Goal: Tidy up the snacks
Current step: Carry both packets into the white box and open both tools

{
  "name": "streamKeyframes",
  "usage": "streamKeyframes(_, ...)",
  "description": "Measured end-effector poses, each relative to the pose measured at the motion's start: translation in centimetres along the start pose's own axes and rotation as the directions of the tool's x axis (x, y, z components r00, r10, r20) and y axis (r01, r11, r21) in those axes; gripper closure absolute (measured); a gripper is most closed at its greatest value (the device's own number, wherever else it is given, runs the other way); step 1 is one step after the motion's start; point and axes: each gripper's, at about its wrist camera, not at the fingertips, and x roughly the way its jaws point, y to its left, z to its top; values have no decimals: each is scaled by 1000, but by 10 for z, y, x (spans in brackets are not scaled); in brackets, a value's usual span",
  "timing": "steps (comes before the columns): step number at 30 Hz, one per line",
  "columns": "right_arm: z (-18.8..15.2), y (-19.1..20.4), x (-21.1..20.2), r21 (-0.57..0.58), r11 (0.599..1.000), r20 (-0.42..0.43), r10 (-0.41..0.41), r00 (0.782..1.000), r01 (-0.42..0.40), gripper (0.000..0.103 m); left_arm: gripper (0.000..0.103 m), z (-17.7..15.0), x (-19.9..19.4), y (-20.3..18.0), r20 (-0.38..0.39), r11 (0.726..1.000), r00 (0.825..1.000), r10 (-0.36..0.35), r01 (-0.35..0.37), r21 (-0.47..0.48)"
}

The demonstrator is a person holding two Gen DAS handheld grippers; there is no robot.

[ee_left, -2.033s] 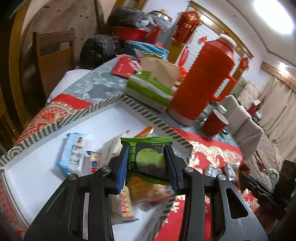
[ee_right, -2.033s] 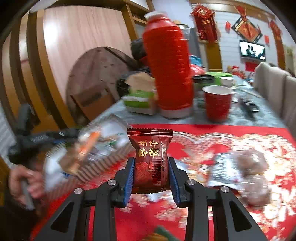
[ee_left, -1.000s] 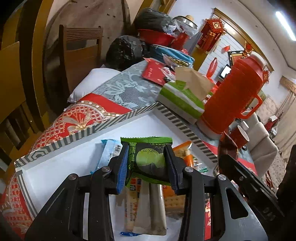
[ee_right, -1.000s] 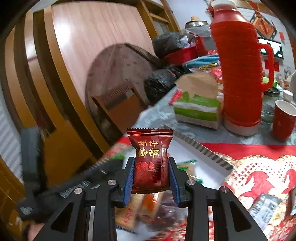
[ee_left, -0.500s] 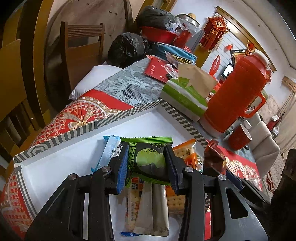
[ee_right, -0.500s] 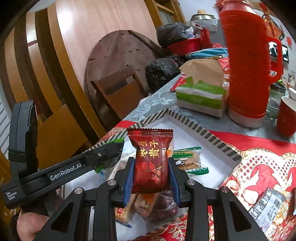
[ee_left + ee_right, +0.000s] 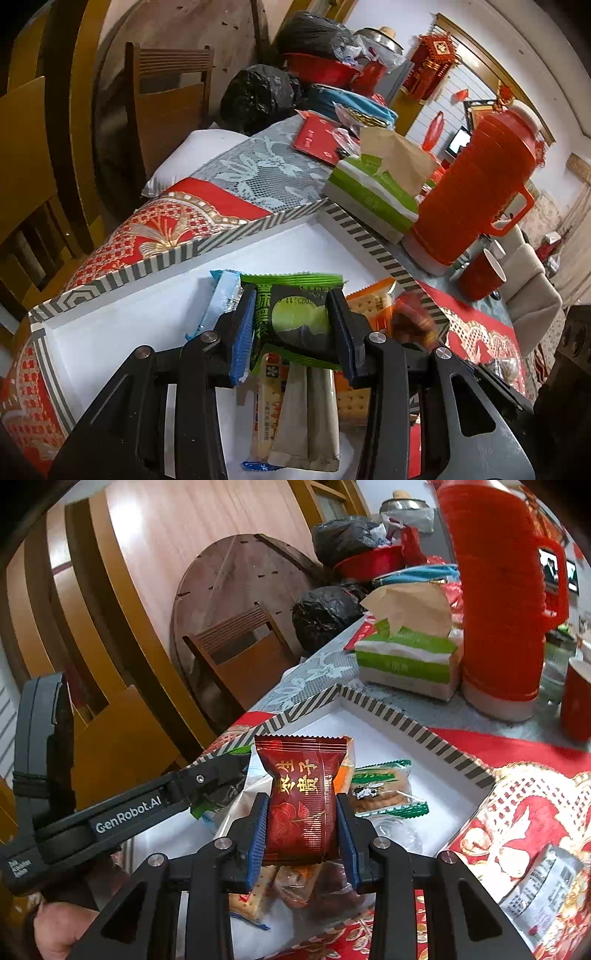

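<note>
Snack sorting was well under way, with two packets not yet set down.

The white shallow tray with a striped rim (image 7: 413, 722) already held several wrapped biscuits; above it the left gripper (image 7: 291, 325) pinched a green foil snack packet (image 7: 295, 314), the right gripper (image 7: 301, 830) pinched a dark red foil snack packet (image 7: 303, 797) (one silver-wrapped snack (image 7: 539, 886) lay outside on the red cloth).

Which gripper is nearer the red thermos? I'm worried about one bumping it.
Right, though only slightly. The right gripper holds its dark red packet over the tray on the side toward the thermos; the left gripper is beside it, farther away.
</note>
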Motion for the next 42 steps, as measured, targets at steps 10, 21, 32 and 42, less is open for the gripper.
streamKeyframes(10, 4, -1, -13, 16, 1000, 50, 13, 999, -13, 65, 55, 1, -1, 5, 8, 1000, 1000, 15, -15, -27)
streamKeyframes(21, 5, -2, -19, 14, 1000, 70, 16, 997, -17, 65, 51, 0, -4, 3, 23, 999, 999, 37, -36, -12)
streamKeyframes(32, 8, 6, -35, 18, 999, 115, 27, 993, -29, 50, 42, 0, -7, 0, 41, 998, 998, 58, -58, 6)
streamKeyframes(42, 14, -2, -87, -6, 998, 176, -55, 983, 57, 40, 27, 0, -9, 5, 46, 1000, 999, 3, -2, -27)
